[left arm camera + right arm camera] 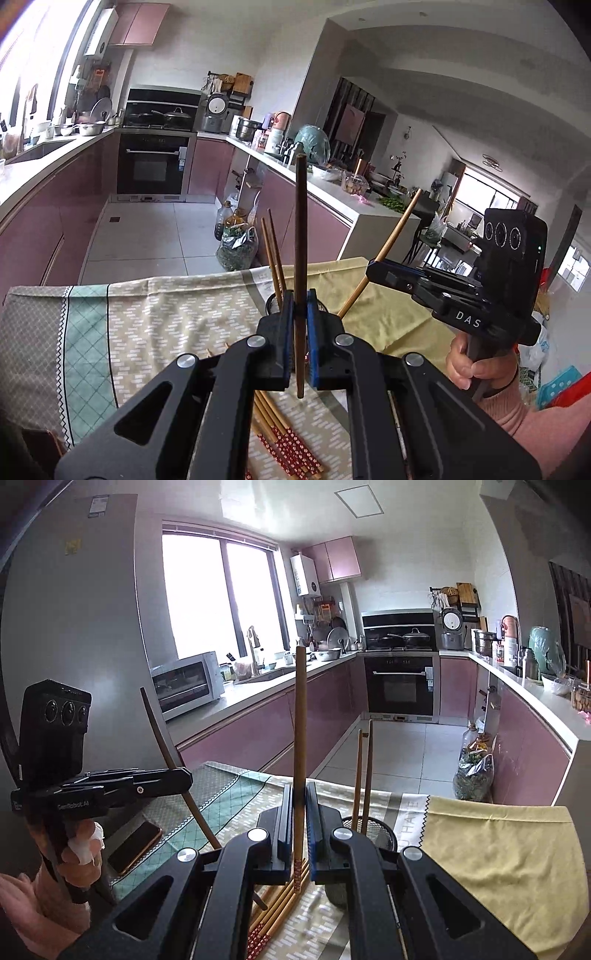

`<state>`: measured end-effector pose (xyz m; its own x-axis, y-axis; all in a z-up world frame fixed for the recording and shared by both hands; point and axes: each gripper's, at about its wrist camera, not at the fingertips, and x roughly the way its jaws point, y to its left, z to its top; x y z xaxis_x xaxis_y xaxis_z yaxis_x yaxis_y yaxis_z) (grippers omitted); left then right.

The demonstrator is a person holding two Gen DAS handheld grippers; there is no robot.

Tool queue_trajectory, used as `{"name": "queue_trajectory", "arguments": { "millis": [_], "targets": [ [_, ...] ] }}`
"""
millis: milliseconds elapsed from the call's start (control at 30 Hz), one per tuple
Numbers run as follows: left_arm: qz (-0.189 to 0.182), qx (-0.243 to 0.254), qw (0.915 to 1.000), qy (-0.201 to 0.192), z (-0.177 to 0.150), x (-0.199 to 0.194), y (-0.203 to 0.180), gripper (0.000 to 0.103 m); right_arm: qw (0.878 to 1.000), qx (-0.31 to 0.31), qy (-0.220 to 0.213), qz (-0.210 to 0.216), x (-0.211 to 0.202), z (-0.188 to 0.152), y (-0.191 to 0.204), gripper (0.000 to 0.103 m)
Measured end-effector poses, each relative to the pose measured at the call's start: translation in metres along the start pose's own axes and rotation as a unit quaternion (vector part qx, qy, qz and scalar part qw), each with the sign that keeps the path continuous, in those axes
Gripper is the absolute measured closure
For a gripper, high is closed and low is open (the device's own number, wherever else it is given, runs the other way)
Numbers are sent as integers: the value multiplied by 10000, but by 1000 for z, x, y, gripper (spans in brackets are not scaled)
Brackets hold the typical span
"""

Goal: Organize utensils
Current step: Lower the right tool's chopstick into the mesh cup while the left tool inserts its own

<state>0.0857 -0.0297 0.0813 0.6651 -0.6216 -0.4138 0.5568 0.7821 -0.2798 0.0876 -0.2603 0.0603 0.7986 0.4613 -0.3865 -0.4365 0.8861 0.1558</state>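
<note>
My left gripper [300,301] is shut on a dark brown chopstick [300,236] that stands upright above the table; it also shows in the right wrist view [162,738]. My right gripper [299,794] is shut on a light bamboo chopstick [300,731], also upright, which shows tilted in the left wrist view [391,243]. A black mesh holder [376,830] stands just right of the right gripper with two chopsticks [364,775] in it; these also show in the left wrist view [273,254]. Several bamboo chopsticks with red ends [284,439] lie on the cloth.
A patterned tablecloth [155,325] and a yellow cloth [498,849] cover the table. A phone [135,845] lies on the left part. Kitchen counters, an oven and bags on the floor lie beyond the table's far edge.
</note>
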Motion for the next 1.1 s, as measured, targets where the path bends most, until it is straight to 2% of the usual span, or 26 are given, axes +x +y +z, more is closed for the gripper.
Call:
{"name": "queue_trajectory", "arguments": {
  "millis": [267,400,467,700,1100],
  "targets": [
    [-67,68,9991,-417,41,9,-17,96,9983,-250,-413,-331,-15,27,-6,97],
    [-77,82,9986,-512,54,20,-25,96,9973,-330,-353,-547,-4,30,-12,97],
    [43,128,9988,-479,58,29,-29,96,9975,-297,-253,-586,4,28,-17,97],
    [346,181,9989,253,46,76,-29,96,9978,-120,266,-601,37,16,-34,97],
    [425,396,9907,1233,25,136,-14,96,9916,98,1194,-494,78,-6,-44,97]
  ]
}}
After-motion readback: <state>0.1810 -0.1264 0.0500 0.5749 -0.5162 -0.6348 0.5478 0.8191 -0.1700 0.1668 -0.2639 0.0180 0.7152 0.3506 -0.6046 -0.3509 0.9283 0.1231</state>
